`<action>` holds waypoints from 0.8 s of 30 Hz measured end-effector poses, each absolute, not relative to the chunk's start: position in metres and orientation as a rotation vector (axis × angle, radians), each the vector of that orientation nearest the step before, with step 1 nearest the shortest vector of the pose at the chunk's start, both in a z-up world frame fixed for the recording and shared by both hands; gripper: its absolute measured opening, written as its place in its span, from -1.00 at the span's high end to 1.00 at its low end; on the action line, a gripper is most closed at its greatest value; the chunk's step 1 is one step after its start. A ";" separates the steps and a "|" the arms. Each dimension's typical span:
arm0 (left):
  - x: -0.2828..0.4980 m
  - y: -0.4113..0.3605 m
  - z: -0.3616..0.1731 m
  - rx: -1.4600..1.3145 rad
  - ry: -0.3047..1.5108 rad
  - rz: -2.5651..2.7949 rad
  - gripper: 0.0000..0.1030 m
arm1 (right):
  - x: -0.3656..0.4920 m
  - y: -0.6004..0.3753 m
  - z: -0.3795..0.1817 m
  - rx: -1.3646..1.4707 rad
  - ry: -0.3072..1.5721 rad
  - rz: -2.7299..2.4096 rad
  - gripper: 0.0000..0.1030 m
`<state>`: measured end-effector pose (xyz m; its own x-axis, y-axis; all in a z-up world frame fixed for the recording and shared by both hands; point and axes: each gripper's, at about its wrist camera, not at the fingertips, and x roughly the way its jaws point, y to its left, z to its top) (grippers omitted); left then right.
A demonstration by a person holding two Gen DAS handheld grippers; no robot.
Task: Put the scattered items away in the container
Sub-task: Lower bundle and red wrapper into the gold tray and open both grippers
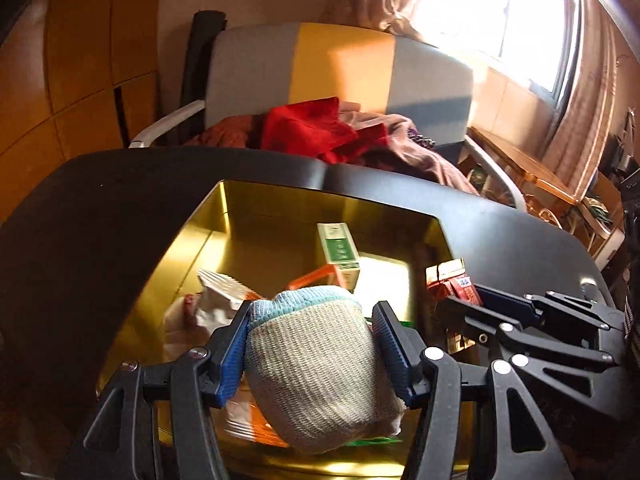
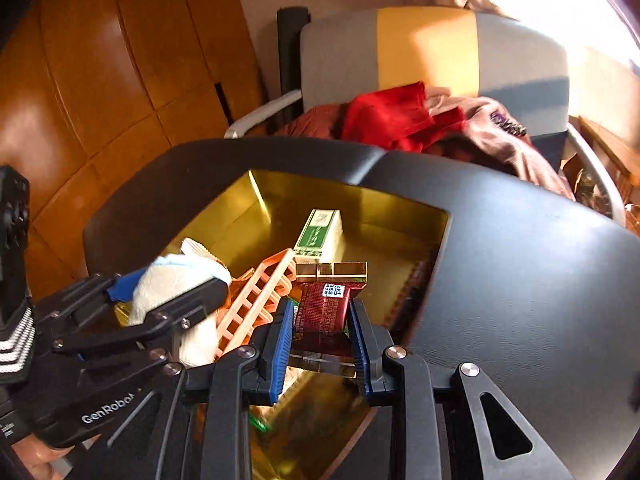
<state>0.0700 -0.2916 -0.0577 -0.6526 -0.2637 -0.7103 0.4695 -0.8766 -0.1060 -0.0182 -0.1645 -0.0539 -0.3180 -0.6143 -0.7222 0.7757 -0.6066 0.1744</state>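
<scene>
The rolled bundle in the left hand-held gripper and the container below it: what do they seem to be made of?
The rolled bundle looks like knitted fabric, probably a sock: ribbed beige weave, pale blue cuff. The container seems to be gold-coloured metal or glossy foil card: mirror-like reflections on its walls.

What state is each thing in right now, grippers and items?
Left gripper: shut on rolled sock, above the box.
Right gripper: shut on red packet.
Gold box: open, partly filled.
Green carton: lying in box.
Orange rack: lying tilted in box.
</scene>
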 end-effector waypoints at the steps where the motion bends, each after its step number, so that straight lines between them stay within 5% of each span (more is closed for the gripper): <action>1: 0.068 -0.295 -0.060 1.020 0.396 -2.497 -0.16 | -0.020 -0.171 -0.058 0.993 0.267 -2.002 0.46; 20: 0.079 -0.301 -0.060 1.005 0.384 -2.443 -0.22 | -0.018 -0.181 -0.068 1.033 0.293 -1.996 0.40; 24: 0.086 -0.300 -0.054 0.981 0.374 -2.430 -0.36 | -0.014 -0.176 -0.066 1.032 0.293 -2.014 0.39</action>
<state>0.0857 -0.3001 -0.0540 -0.6223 -0.3369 -0.7065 0.5338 -0.8428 -0.0683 -0.0143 -0.1765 -0.0659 -0.3150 -0.5725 -0.7570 0.7645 -0.6257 0.1551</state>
